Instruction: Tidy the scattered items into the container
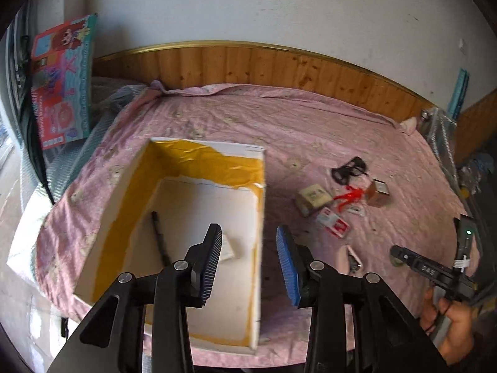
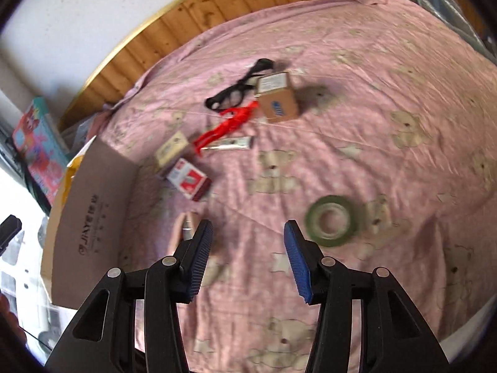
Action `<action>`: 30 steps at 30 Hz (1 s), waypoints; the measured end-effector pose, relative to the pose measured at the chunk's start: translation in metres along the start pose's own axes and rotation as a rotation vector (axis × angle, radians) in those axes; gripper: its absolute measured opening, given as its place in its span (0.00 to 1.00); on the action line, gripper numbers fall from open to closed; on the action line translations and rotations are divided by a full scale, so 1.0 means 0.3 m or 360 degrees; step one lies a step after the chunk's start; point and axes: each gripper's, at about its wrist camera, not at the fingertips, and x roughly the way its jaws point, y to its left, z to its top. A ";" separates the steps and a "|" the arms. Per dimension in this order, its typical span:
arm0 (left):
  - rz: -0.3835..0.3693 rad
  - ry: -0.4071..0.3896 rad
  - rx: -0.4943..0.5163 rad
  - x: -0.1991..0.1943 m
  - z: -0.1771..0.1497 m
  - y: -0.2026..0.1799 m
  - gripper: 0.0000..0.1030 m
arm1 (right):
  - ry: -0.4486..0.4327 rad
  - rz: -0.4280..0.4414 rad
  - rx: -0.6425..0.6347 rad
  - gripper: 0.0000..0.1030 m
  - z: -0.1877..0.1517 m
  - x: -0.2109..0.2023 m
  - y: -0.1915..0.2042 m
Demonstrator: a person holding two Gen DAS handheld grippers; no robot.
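Observation:
An open cardboard box (image 1: 136, 186) with yellow tape inside lies on the pink bed sheet; a black pen (image 1: 160, 239) and a small white card (image 1: 228, 247) rest in it. My left gripper (image 1: 248, 261) hovers open over the box's right wall, holding nothing. My right gripper (image 2: 247, 256) is open above bare sheet. Scattered items: black glasses (image 2: 231, 94), brown box (image 2: 278, 99), red strip (image 2: 226, 129), silver tube (image 2: 231, 143), beige box (image 2: 172, 149), red-white pack (image 2: 189, 180), green tape roll (image 2: 330, 223) right of the right gripper, and a pink item (image 2: 183, 233) by its left finger.
A wooden headboard (image 1: 248, 65) and white wall bound the bed's far side. A colourful toy box (image 1: 60, 80) leans at the left. A person's hand (image 1: 450, 320) holds the other gripper handle at lower right. Clutter sits past the bed's right edge (image 1: 444, 130).

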 end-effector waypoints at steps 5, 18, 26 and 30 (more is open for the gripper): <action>-0.0218 0.0256 0.0099 0.253 -0.038 -0.273 0.37 | -0.0004 -0.0067 -0.0017 0.50 0.003 0.005 -0.086; -0.0173 0.0554 -0.0270 0.565 -0.102 -0.227 0.38 | 0.0230 0.0176 -0.0724 0.50 0.132 0.356 0.320; -0.0223 0.0564 -0.0346 0.647 -0.067 -0.229 0.46 | 0.0298 0.0096 -0.0497 0.14 0.154 0.403 0.163; -0.0325 0.0569 -0.0308 0.711 -0.017 -0.316 0.48 | 0.0339 0.0271 -0.0227 0.14 0.092 0.284 0.011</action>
